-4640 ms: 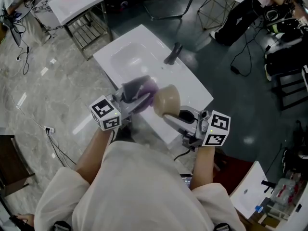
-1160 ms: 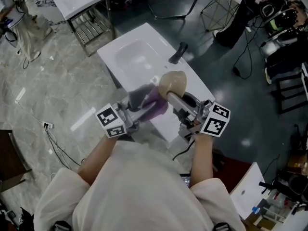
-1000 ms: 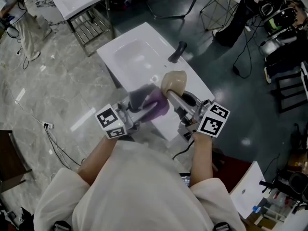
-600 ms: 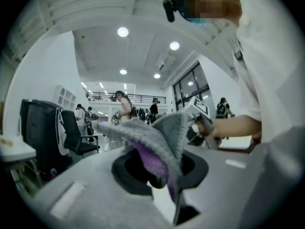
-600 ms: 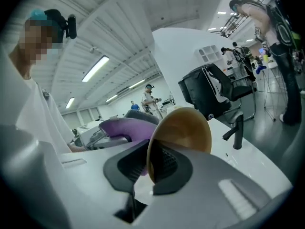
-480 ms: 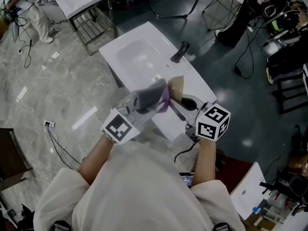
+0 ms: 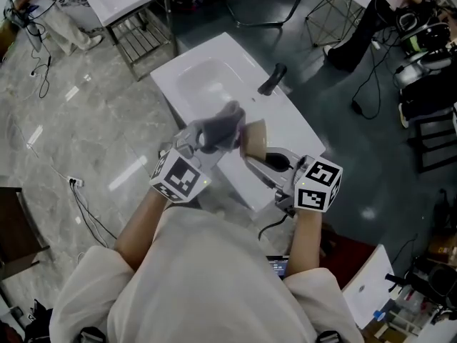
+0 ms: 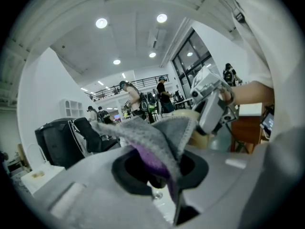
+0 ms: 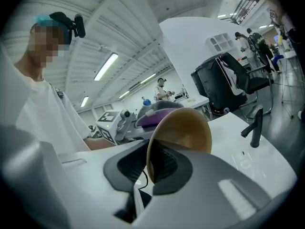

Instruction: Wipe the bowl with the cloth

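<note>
The left tool (image 7: pixel 202 143) is clamping the cloth (image 7: pixel 221 126), jaws pinched on a bunched fold with the rest hanging loose. The right tool (image 7: pixel 251 161) is gripping the bowl (image 7: pixel 255 136) by its rim, jaws nearly together, holding it tilted in the air above the white tabletop (image 7: pixel 296 128).

Over the last second the left tool has been rolling over. Its marker cube is now showing a different face, and the cloth, which was showing its purple side below and left of the bowl, is now lying grey side up against the bowl's left flank and covering part of it. The bowl has dropped a little and is looking narrower from above.

So a wiping stroke is probably under way, with the cloth sweeping round the bowl's outside. Whether the cloth is truly pressing on the bowl is not clear from any view. The inside still seems to need attention, since the right gripper view is showing it bare.
</note>
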A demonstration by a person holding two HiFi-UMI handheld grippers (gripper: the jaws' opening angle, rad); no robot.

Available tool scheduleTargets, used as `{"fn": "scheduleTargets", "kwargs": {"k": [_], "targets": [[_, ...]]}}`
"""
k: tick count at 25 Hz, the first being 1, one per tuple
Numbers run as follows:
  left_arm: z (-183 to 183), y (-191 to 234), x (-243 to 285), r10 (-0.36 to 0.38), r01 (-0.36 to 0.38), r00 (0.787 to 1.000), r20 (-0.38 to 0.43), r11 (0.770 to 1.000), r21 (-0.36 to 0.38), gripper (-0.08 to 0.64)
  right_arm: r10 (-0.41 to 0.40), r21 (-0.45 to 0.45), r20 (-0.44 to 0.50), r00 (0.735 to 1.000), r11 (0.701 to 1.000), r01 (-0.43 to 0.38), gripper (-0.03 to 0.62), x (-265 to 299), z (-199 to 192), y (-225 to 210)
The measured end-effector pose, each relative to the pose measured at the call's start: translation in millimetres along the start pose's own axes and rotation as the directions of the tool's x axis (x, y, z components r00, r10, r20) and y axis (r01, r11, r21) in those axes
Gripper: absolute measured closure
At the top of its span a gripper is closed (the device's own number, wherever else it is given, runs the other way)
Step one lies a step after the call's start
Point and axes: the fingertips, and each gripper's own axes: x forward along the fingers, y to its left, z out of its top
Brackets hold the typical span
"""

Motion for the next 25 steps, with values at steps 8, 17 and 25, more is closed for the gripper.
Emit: {"fn": "scheduleTargets", "kwargs": {"k": [8, 17, 25], "targets": [[-24.0, -11.4, 8.6, -0.049, 0.052, 0.998, 0.024, 0.987, -0.153, 0.491, 0.006, 0.063, 0.096, 0.995, 0.998, -0.012, 0.577, -1.9, 15.1, -3.2], [-17.9, -27.0, 5.8, -0.09, 0.124, 0.989, 0.119, 0.94, -0.318, 0.491, -0.06, 0.101, 0.134, 0.989, 0.994, 0.047, 0.577, -3.2, 20.5, -24.5], [-4.6, -28.4, 0.4, -0.088, 0.123, 0.988, 0.128, 0.948, -0.293, 0.491, -0.1, 0.069, 0.057, 0.993, 0.993, 0.096, 0.577, 2.0, 7.5, -33.3]]}}
